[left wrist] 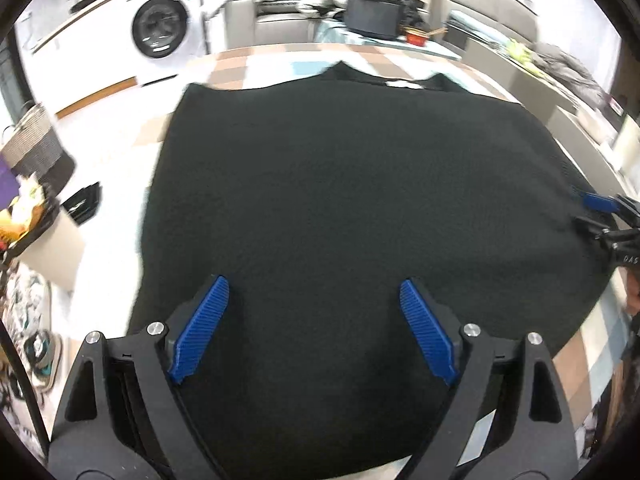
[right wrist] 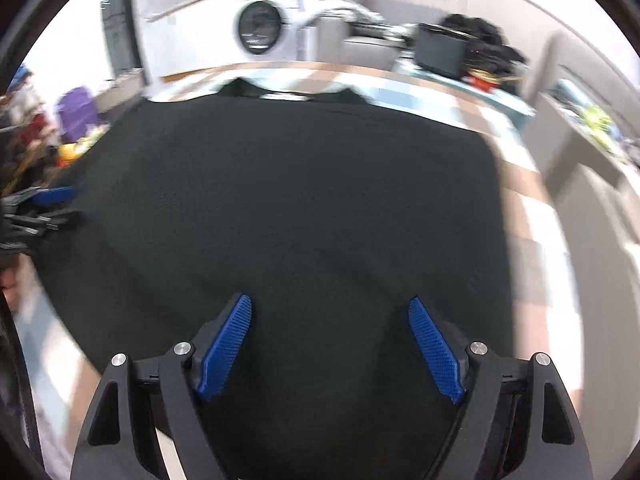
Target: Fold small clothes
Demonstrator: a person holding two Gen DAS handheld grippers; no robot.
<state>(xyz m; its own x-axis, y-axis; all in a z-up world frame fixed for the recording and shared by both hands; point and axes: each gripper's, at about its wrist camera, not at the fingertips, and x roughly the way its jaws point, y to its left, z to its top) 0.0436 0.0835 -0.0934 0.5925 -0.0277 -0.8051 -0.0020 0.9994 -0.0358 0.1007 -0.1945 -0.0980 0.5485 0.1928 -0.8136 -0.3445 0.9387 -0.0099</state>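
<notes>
A black garment point(left wrist: 360, 200) lies spread flat over the checked tabletop point(left wrist: 260, 68), filling the middle of both views, its neckline with a white label toward 12 o'clock. The cloth looks smooth, with only faint creases.

The left gripper point(left wrist: 314, 292) hangs over the near hem of the garment, its jaws spread wide with nothing between the blue pads point(left wrist: 200, 330). At 3 o'clock in the left wrist view the right gripper point(left wrist: 600, 216) shows at the garment's side edge.

From its own camera, the right gripper point(right wrist: 330, 310) also sits over the near part of the cloth, jaws wide and empty. The left gripper point(right wrist: 44, 208) appears at 9 o'clock there, at the cloth's edge; the blur hides how its jaws stand in that view.

Beyond the tabletop, a washing machine point(left wrist: 160, 32) stands toward 11 o'clock, and a dark box point(left wrist: 372, 16) sits near 12 o'clock. A woven basket point(left wrist: 36, 148) rests on the floor at 9 o'clock.
</notes>
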